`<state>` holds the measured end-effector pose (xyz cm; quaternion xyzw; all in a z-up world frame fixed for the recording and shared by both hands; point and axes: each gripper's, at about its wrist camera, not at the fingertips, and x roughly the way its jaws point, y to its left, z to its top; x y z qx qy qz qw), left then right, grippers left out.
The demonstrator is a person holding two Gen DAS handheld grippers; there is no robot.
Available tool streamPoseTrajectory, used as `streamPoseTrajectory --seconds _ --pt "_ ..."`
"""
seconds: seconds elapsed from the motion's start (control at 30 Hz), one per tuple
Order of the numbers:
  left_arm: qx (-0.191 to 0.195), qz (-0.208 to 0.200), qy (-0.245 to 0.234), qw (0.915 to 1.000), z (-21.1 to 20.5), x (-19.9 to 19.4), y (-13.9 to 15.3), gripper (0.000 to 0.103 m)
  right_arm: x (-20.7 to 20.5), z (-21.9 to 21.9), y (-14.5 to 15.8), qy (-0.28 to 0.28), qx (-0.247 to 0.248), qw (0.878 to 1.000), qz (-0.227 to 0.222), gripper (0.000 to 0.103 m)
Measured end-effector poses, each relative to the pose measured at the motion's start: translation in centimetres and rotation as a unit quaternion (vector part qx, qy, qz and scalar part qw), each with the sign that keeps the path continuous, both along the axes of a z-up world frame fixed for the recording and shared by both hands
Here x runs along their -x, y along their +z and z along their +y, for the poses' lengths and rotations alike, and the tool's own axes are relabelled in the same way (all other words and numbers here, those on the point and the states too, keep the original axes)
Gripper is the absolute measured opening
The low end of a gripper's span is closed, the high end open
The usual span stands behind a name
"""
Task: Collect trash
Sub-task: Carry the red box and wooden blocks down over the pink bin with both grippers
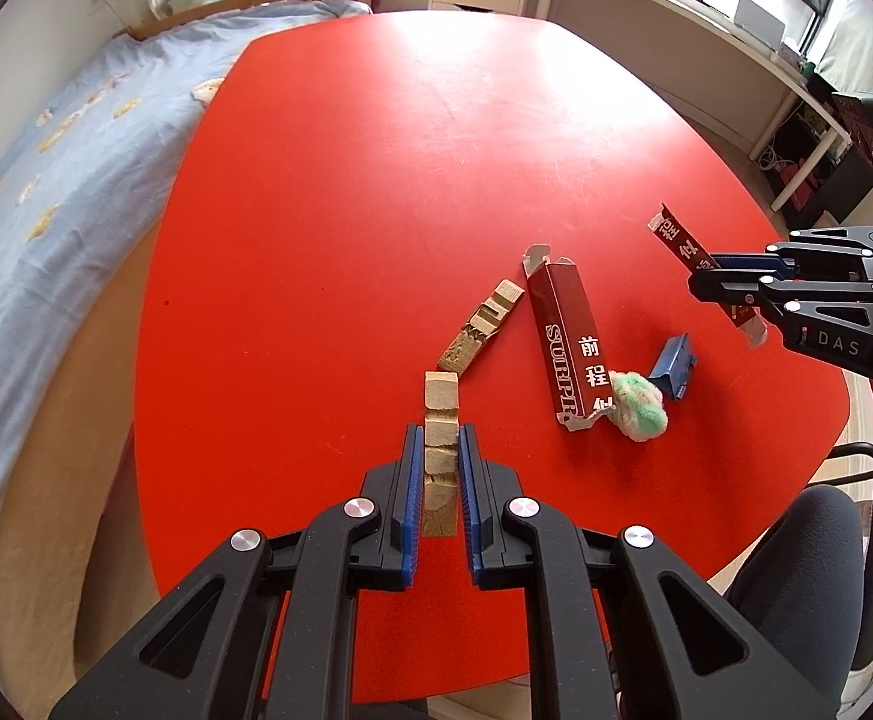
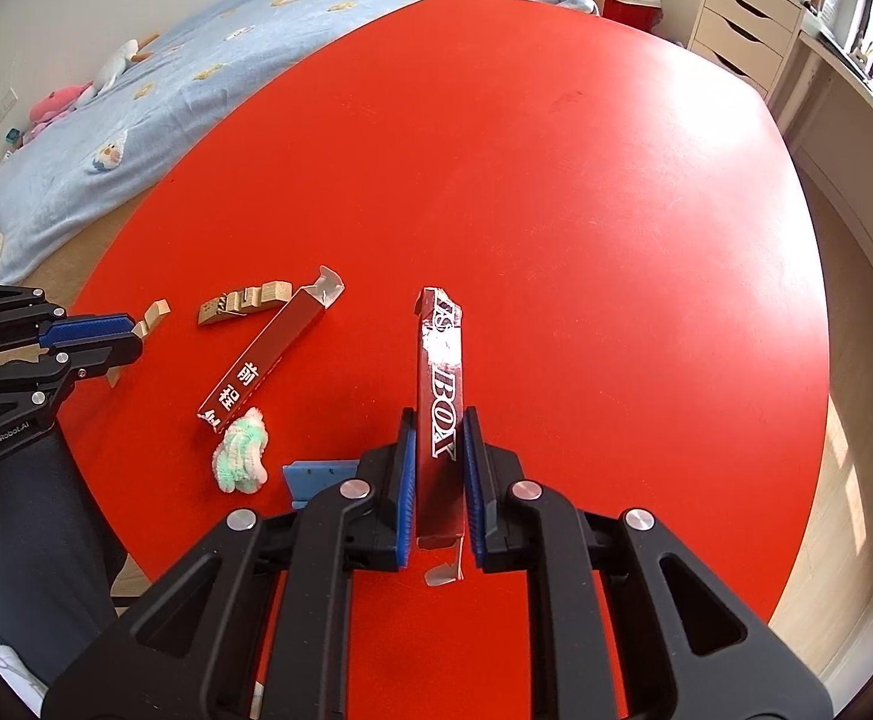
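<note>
The red desk (image 1: 376,180) carries the scattered trash toward its near edge, bare elsewhere. Both tools are already loaded, seemingly so two pieces go out in one trip: the right tool (image 2: 439,468) is clamped on a long dark-red carton (image 2: 441,372), held lengthwise between its pads and raised off the desk, while the left tool (image 1: 441,480) grips a notched wooden strip (image 1: 440,420) the same way. Still lying near the near edge are a second red carton (image 1: 565,342), another wooden strip (image 1: 481,324) beside it, a green-and-white fluffy wad (image 1: 640,411) touching that carton's end, and a small blue piece (image 1: 673,366).
</note>
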<state>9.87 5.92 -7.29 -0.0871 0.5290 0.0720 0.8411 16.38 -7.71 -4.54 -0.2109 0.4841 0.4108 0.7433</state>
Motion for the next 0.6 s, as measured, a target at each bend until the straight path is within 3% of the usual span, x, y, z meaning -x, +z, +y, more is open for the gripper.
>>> streamPoseTrajectory --seconds 0.27,0.6 --pt "-0.008 -0.038 -0.029 0.9988 -1.7 2.0 3.1 0.012 3.0 -3.0 3.5 -0.007 -0.035 0.999 -0.026 0.014" --pt "-0.013 -0.085 -0.071 0.9938 -4.5 6.1 5.9 0.012 10.6 -6.6 7.3 0.005 -0.084 0.995 -0.061 0.014"
